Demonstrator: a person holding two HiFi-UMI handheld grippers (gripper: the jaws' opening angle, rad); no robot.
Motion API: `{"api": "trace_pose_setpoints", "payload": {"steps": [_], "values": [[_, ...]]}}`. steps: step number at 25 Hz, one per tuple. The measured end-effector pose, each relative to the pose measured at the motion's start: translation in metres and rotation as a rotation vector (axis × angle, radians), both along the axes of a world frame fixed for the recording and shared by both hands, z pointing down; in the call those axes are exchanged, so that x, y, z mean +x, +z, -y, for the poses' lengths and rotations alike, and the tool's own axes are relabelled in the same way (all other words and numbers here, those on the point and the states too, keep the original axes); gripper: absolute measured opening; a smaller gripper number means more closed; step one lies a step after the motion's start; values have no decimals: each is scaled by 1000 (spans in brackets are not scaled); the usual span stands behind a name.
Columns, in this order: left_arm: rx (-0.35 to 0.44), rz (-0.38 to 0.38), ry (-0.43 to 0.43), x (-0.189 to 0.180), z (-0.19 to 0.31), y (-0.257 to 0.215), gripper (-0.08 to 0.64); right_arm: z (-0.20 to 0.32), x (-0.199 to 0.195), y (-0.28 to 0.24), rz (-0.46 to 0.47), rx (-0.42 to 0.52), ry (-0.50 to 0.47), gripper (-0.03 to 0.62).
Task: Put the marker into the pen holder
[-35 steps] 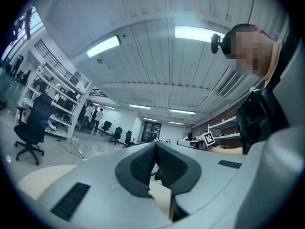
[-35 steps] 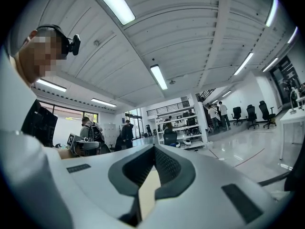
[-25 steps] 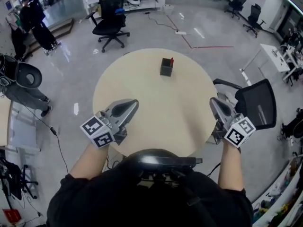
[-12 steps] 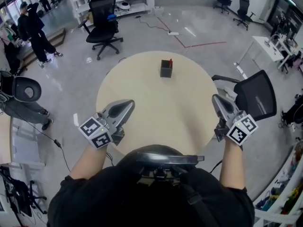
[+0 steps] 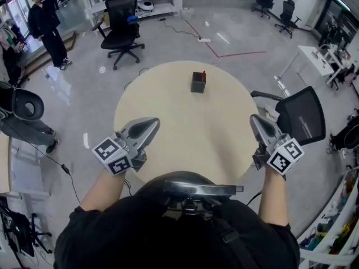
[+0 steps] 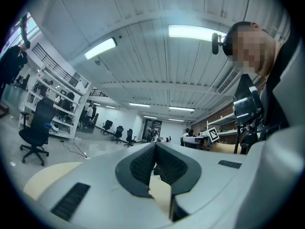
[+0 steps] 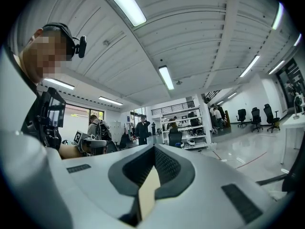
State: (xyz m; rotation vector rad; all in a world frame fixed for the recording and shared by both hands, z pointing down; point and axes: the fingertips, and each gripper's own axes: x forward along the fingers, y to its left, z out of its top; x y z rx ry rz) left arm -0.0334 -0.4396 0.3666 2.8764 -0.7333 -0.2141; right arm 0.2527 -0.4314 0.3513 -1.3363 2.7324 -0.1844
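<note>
stillness since a second ago: holding the left gripper [image 5: 156, 121] and right gripper [image 5: 253, 119] at the near edge of the round surface [image 5: 168, 108], jaws pressed together on nothing in either. leaving the marker [image 5: 203, 73] standing red tip up in the pen holder [image 5: 197, 83] at the far side, seemingly finishing the task. straining to see the marker's body, hidden inside.

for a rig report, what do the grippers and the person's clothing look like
Both the left gripper and right gripper are light grey tapered shells with dark ribbed pads, each carrying a cube of black-and-white square markers. The top is black.
</note>
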Motion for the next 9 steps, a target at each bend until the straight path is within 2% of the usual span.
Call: {"api": "trace_pose_setpoints", "payload": {"steps": [9], "values": [[-22, -4, -14, -4, -3, 8, -6, -1, -4, 8, -11, -14, -12, 2]]}}
